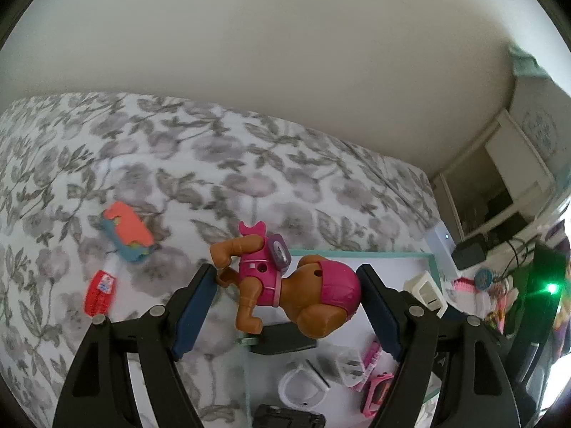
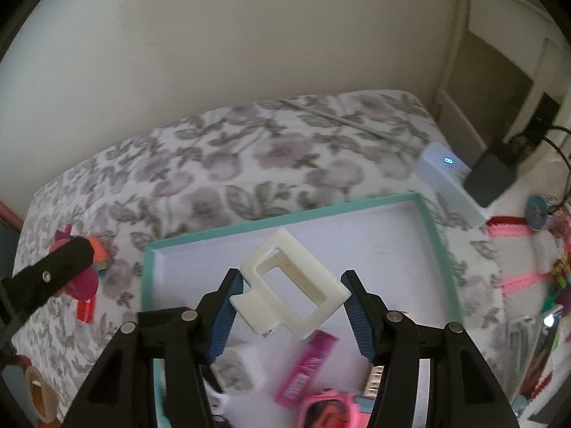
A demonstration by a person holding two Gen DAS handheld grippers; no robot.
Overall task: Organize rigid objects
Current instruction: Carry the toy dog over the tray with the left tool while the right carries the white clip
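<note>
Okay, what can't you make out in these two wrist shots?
- Left wrist view: small items in the teal tray are blurred and partly behind the left tool and its toy dog.
- Right wrist view: the pink packet has unreadable print; the right tool holding the white clip hides the tray's near end.

Beyond my right gripper [image 2: 291,306] the far half of the tray [image 2: 433,235] lay bare, open for passing. Under it, a pink pack [image 2: 307,367] and other small items crowded the near end. Left of my left gripper [image 1: 287,308], the bedspread [image 1: 178,149] held only an orange toy [image 1: 128,230] and a red one [image 1: 100,292].
</note>
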